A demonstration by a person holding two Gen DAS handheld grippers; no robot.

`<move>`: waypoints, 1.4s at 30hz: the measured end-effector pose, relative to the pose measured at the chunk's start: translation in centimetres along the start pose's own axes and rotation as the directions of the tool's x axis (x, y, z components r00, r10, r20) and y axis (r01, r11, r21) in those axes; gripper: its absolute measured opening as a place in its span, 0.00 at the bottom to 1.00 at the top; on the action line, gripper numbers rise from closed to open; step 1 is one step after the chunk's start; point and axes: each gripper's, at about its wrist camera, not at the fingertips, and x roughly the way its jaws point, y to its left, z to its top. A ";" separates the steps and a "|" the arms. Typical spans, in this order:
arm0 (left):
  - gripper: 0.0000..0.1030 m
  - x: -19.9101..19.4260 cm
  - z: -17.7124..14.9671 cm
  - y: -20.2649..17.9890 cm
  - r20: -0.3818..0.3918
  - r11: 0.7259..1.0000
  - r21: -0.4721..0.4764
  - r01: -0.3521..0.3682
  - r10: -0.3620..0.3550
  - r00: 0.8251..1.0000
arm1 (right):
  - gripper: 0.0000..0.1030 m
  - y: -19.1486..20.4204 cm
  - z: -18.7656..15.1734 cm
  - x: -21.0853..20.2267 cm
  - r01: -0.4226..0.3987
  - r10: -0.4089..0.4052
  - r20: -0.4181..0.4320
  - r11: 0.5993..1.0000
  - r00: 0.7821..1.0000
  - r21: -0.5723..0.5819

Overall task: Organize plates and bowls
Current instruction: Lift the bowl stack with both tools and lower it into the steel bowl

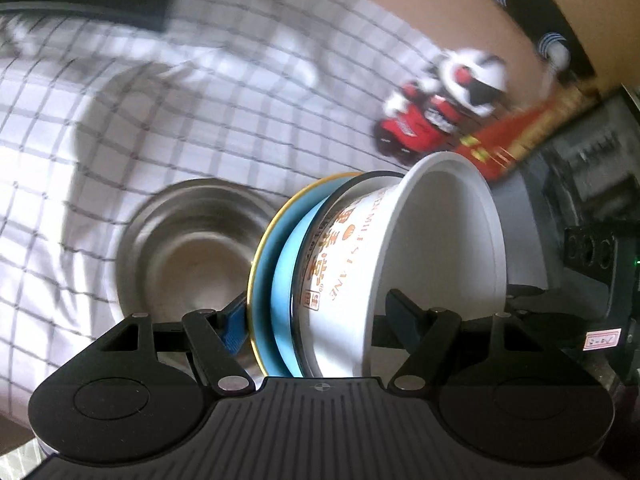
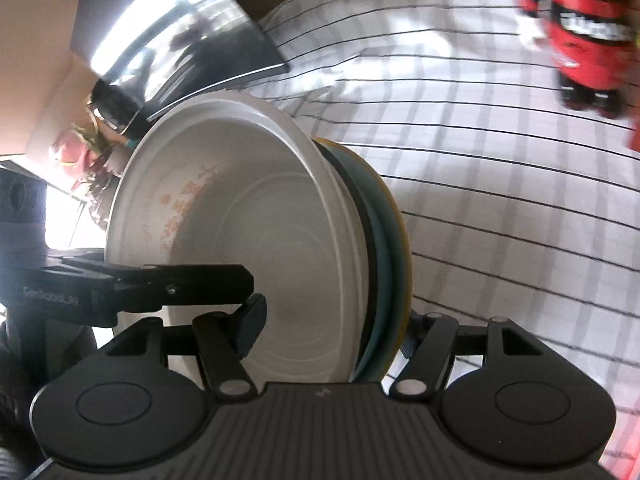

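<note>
Both grippers are pinching one tilted stack: the left gripper [image 1: 308,320] and right gripper [image 2: 332,328] are each clamping the white bowl [image 1: 436,248] nested in the blue plate [image 1: 266,280]. The steel bowl [image 1: 192,248] is sitting just left of the stack, nearer the left gripper.

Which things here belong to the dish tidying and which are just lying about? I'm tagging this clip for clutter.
Belongs to the job:
white bowl
blue plate behind it
metal bowl on the checked cloth
left gripper and right gripper, both gripping the stack

Just lying about:
red and white toy
red box
checked cloth
</note>
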 end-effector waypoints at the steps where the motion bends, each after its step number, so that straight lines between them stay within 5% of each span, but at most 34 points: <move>1: 0.73 0.1 0.2 1.0 -0.007 1.000 -0.019 -0.005 0.005 1.000 | 0.65 0.4 0.6 1.2 -0.009 0.009 -0.021 1.000 1.000 -0.001; 14: 0.68 3.4 1.7 8.3 -0.105 0.994 -0.108 -0.029 0.018 0.994 | 0.64 1.1 3.4 10.7 0.041 -0.031 -0.192 0.998 0.981 0.052; 20: 0.55 3.8 2.3 10.0 -0.153 0.989 -0.145 -0.041 0.018 0.988 | 0.61 0.7 4.6 11.7 0.051 -0.036 -0.191 0.996 0.981 0.075; 34: 0.56 4.3 1.6 10.9 -0.156 0.981 -0.191 -0.024 -0.006 0.988 | 0.61 3.6 6.6 10.0 0.190 -0.203 -0.201 0.978 0.958 -0.084; 42: 0.55 2.5 1.4 10.5 -0.136 0.980 -0.193 -0.042 0.016 0.991 | 0.59 2.1 6.8 9.8 0.147 -0.152 -0.220 0.988 0.964 -0.038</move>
